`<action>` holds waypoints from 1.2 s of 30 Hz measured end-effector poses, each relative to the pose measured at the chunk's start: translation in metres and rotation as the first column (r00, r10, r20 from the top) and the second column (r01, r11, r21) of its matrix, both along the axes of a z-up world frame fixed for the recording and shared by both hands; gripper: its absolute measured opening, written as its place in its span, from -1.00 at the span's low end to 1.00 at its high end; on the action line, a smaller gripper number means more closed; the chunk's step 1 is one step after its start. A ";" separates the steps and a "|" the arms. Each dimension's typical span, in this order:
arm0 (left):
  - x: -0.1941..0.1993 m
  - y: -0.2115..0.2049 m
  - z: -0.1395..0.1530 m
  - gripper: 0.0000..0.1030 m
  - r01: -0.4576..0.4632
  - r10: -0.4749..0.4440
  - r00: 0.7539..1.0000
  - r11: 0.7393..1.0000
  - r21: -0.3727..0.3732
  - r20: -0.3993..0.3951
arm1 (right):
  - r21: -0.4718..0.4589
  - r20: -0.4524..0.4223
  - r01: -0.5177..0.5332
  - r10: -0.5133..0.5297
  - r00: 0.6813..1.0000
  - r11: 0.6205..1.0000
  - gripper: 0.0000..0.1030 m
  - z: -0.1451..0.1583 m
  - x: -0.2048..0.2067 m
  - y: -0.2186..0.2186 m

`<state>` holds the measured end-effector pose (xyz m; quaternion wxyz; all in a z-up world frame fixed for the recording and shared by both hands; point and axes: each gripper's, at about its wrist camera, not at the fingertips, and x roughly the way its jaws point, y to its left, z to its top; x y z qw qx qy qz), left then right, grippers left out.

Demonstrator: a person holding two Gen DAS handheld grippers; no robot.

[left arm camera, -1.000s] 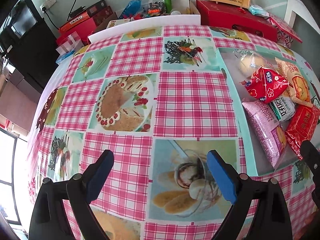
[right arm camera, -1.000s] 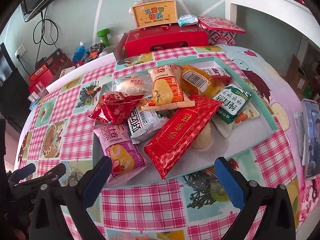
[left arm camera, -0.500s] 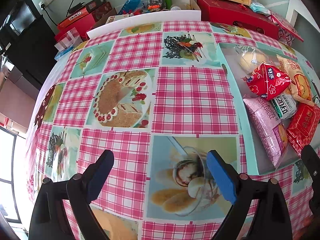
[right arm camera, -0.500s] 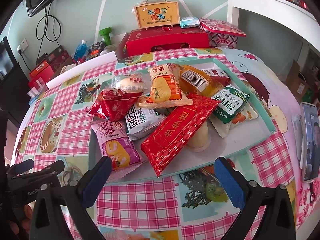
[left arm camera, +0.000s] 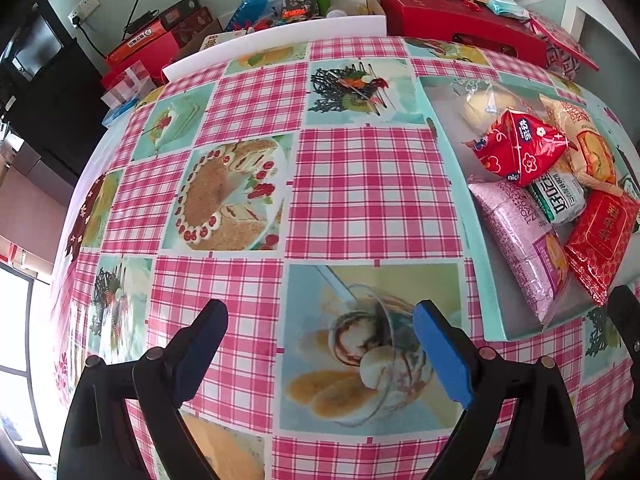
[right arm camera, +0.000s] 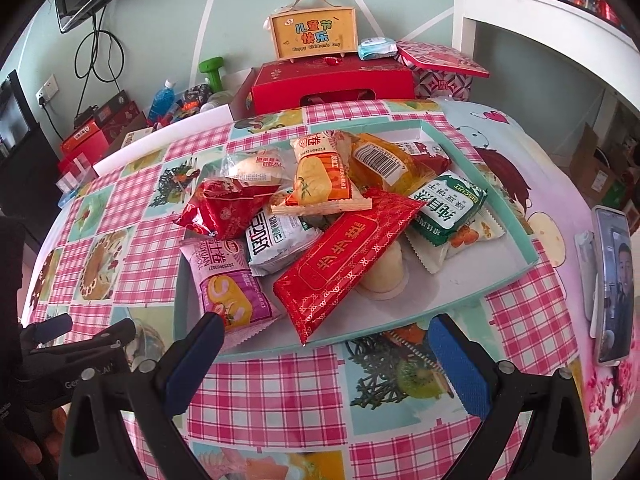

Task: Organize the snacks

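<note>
Ahead of my right gripper (right arm camera: 326,354), just past its spread blue pads, sits the shallow mint-green tray (right arm camera: 516,236) heaped with snack packets; nothing is between the jaws, which stand wide over the pink checked tablecloth (right arm camera: 524,320). Nearest my right gripper's left finger lies the pink swiss-roll packet (right arm camera: 224,280), its near end hanging over the tray's front edge. Straight ahead, the long red gold-patterned packet (right arm camera: 344,264) slants across the pile, resting on a pale jelly cup (right arm camera: 386,276). Beyond them I see a white packet (right arm camera: 276,240), a red puffed bag (right arm camera: 218,208), an orange-and-cream packet (right arm camera: 320,176) and, toward the right finger's side, a green biscuit packet (right arm camera: 448,208). A phone (right arm camera: 612,284) lies well off to the right. My left gripper (left arm camera: 320,344) is also wide open and empty, hovering over a dessert picture on the cloth, with the tray (left arm camera: 480,280) off to its right, beyond the right finger.
</note>
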<state>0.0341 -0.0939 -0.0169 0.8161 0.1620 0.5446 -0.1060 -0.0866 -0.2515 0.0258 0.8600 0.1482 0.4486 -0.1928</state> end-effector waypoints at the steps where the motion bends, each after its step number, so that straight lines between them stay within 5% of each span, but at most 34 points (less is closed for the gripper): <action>1: 0.000 -0.001 -0.001 0.82 0.001 -0.001 1.000 1.000 -0.001 -0.005 | -0.001 0.000 0.003 -0.003 1.000 1.000 1.00 0.000 0.000 -0.001; 36: 0.005 0.004 -0.011 0.82 -0.035 0.036 0.999 0.999 0.018 -0.028 | 0.000 -0.005 0.008 -0.008 1.000 1.000 1.00 0.000 -0.002 -0.003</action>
